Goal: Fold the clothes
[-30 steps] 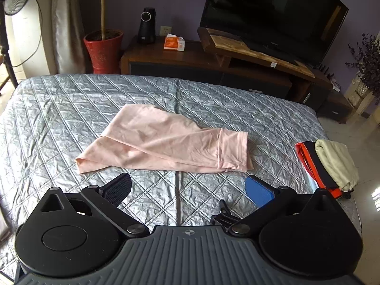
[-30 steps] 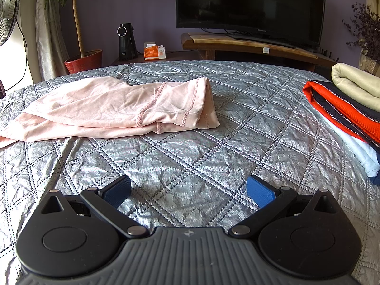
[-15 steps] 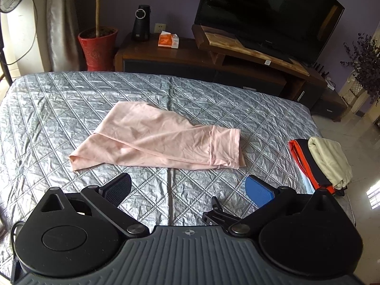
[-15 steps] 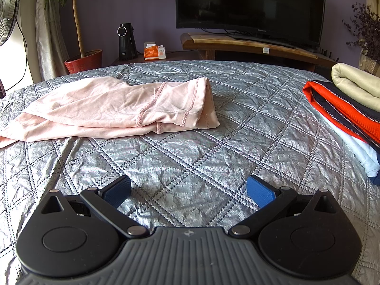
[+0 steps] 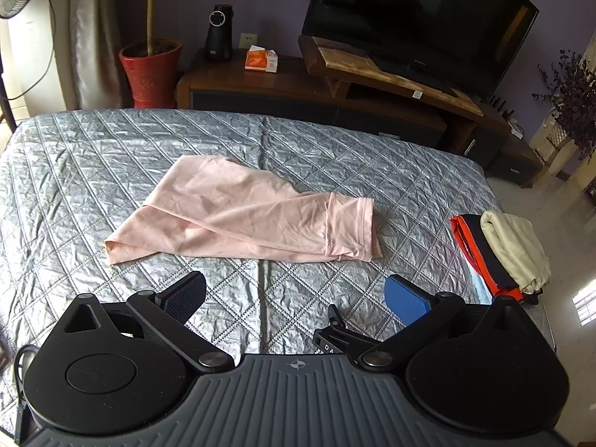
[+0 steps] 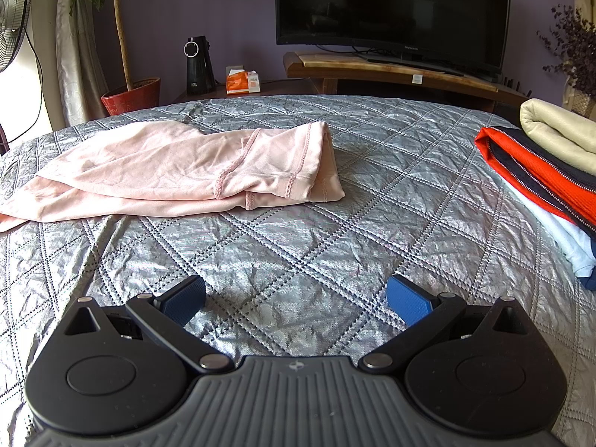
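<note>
A pale pink garment (image 5: 238, 216) lies partly folded on the silver quilted bed (image 5: 74, 171), its hemmed end pointing right. In the right wrist view the same pink garment (image 6: 186, 167) lies ahead and to the left. My left gripper (image 5: 296, 298) hangs open high above the bed, short of the garment, with nothing between its pads. My right gripper (image 6: 296, 296) rests low over the quilt (image 6: 298, 253), open and empty, well short of the garment. A stack of folded clothes (image 5: 499, 249), cream on orange and navy, sits at the bed's right edge.
The folded stack (image 6: 540, 164) lies to the right of my right gripper. Beyond the bed stand a wooden TV stand (image 5: 372, 85) with a television (image 5: 417, 22), a red plant pot (image 5: 149, 70), a black speaker (image 5: 219, 33) and a tissue box (image 5: 260, 60). Tiled floor (image 5: 558, 201) lies right.
My left gripper has risen and drawn back, so the bed and garment look smaller and farther off. The right gripper and the garment have not moved.
</note>
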Motion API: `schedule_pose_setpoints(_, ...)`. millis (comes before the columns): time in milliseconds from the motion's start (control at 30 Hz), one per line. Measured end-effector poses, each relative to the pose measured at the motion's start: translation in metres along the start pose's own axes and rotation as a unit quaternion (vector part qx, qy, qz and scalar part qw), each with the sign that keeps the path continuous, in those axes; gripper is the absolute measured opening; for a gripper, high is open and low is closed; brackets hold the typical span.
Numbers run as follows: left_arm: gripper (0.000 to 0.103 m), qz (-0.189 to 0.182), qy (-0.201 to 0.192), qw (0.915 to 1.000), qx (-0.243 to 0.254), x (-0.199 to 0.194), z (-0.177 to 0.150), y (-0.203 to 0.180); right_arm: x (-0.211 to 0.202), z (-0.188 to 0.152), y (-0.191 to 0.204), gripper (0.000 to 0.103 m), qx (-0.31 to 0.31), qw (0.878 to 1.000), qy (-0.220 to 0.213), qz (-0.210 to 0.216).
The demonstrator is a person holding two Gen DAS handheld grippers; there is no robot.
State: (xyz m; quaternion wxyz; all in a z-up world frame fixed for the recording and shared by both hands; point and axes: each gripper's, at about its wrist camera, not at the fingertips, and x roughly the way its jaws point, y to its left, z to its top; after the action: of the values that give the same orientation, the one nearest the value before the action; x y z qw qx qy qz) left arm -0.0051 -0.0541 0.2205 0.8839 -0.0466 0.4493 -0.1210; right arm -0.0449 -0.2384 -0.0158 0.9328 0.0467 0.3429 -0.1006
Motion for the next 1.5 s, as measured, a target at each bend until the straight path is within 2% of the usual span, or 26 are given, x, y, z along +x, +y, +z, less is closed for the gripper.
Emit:
schedule_pose_setpoints(733, 0.103, -0.005, 0.008, 1.0, -0.001, 0.008, -0.003, 0.002, 0.0, 0.0, 0.0, 0.103, 0.0, 1.0, 0.0, 0.0)
schedule_pose_setpoints(1233, 0.103, 0.005, 0.027, 0.9995, -0.019, 0.043, -0.006, 0.049, 0.0, 0.0, 0.0, 0.103, 0.0, 1.0, 0.0, 0.0)
schedule_pose_setpoints(1500, 0.103, 0.017, 0.031, 0.9993, -0.015, 0.054, -0.007, 0.053, 0.0, 0.0, 0.0, 0.103, 0.0, 1.0, 0.0, 0.0)
